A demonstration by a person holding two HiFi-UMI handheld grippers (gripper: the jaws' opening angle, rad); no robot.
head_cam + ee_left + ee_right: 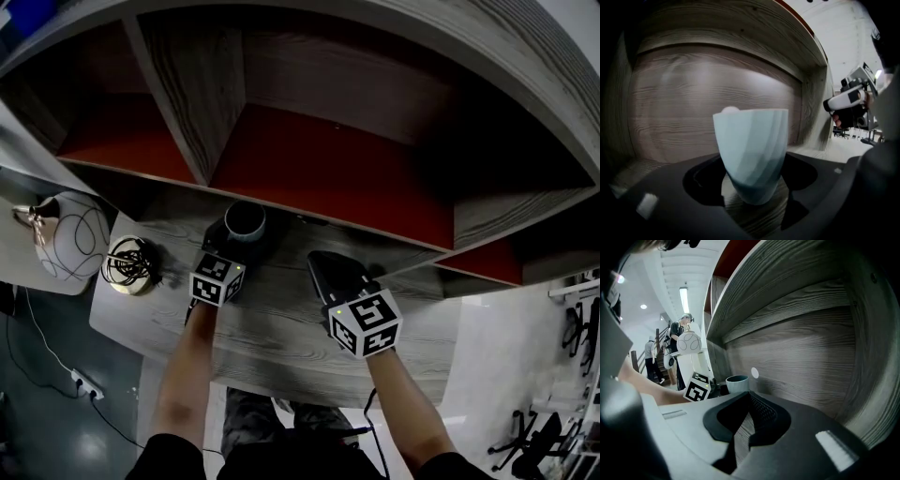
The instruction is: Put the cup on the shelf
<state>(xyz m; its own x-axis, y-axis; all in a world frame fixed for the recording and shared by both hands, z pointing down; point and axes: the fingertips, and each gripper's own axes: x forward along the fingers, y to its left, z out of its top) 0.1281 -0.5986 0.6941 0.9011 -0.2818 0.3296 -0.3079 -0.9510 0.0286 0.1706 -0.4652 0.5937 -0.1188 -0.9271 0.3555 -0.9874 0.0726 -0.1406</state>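
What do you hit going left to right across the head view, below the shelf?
white round bag → gold disc with coiled black cable → left gripper, cup between its jaws → right gripper

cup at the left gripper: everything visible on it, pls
The cup is pale blue-green with twisted facets tapering to a narrow base. It looks matte, and no handle is in view. It stands upright on the grey wood-grain table, just below the shelf. The left gripper is closed on its lower sides. Contents not visible.
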